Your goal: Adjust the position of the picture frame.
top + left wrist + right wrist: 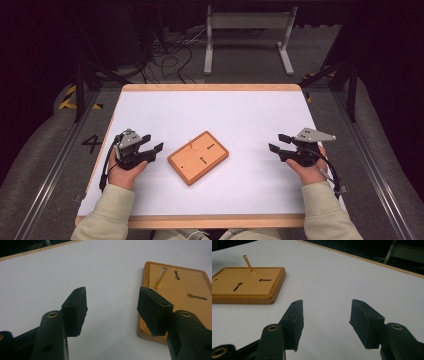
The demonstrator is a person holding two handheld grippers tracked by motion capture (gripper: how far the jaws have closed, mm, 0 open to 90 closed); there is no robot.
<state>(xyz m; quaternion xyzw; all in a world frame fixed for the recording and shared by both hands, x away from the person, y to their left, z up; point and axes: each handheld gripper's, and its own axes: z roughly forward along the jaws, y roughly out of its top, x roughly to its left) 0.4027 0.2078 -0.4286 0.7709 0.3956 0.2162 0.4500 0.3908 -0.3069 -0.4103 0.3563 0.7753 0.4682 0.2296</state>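
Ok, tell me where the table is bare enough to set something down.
The table is bare across its whole far half, beyond the wooden board. Bare strips also lie between the board and the left gripper, the board and the right gripper, and along the near edge. Nowhere is crowded.

A flat rectangular wooden board (198, 157) with rounded edges and a raised rim lies on the white table, near the middle and toward the person's side, turned at an angle. Its lighter top has two dark keyhole-shaped slots and a small hole. A thin wooden peg (160, 277) stands tilted at one edge of the board
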